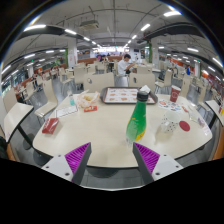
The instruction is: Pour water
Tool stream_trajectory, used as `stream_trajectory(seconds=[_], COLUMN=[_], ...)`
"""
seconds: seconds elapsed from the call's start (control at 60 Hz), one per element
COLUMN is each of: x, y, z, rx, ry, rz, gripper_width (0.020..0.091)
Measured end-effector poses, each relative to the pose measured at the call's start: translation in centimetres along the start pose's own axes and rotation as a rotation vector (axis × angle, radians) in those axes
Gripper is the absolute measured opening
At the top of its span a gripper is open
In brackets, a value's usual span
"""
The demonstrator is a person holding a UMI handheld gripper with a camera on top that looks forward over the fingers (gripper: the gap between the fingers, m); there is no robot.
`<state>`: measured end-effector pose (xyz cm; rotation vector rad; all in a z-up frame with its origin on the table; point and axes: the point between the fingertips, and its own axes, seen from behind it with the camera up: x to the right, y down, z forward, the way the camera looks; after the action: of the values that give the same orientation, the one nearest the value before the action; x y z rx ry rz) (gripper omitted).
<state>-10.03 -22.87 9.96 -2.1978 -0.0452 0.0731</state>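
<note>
Gripper view: the gripper [110, 160] hangs with its fingers spread and empty. The green bottle [138, 122] stands upright on the white table [95, 135], beyond them, slightly right; a cup [171, 127] stands just right of it.

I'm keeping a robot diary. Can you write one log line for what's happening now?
stage: approach | fingers: open, empty | green bottle: upright on table, beyond fingers | cup: beside bottle | pouring: not begun

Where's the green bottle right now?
In the gripper view the green bottle stands on the white table, beyond the open tool, ahead of its right finger, near a tray.
</note>
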Motion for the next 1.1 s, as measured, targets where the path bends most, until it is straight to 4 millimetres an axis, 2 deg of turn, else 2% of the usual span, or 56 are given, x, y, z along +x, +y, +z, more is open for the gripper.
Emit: stream_trajectory(seconds=[0.167,0.283,0.383,0.467,0.5,0.517,0.55,0.767,0.9,1.0,1.1], x=[5.8,6.5,7.7,8.4,8.7,8.6,8.9,7.6,7.2,7.2,7.9], y=[0.4,-0.6,-2.7,-4.7,-4.8,-4.8,-4.8,-5.2,-5.2,-5.6,-8.5], z=[3.8,7.4,10.4,11.8,12.5,12.7,13.3,13.7,14.1,14.6,14.2], rx=[0.050,0.109,0.191,0.275,0.276,0.268,0.260,0.300,0.263,0.206,0.203], ry=[0.097,0.078,0.103,0.119,0.124,0.123,0.126,0.056,0.008,-0.072,-0.179], rz=[0.056,0.092,0.087,0.084,0.083,0.085,0.091,0.027,0.014,0.163,0.405], gripper_width=[0.0850,0.0851,0.0849,0.0844,0.0781,0.0714,0.0532,0.0494,0.0399,0.0398,0.0398])
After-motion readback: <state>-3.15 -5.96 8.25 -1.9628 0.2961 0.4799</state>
